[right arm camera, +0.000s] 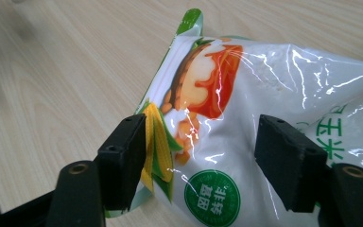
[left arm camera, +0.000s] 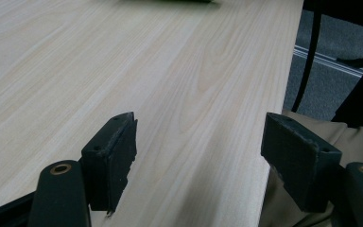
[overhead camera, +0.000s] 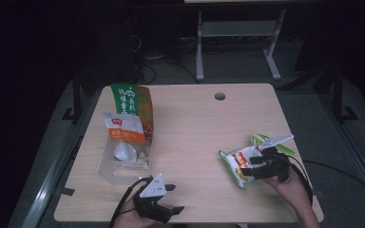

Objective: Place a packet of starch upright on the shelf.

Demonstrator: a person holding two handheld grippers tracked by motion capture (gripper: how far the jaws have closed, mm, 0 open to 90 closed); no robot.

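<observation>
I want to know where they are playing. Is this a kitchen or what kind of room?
Probably a lab or workshop, not a kitchen. A plain wooden table with a cable hole stands on grey floor in a dark room, with a metal stand behind it. A person works a corn snack bag with hand-held grippers.

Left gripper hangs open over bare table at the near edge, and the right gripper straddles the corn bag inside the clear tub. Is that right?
Not quite. In the high view the corn bag lies flat on the table, far from the clear tub. The rest holds: right gripper straddles it, left gripper open over bare wood.
</observation>
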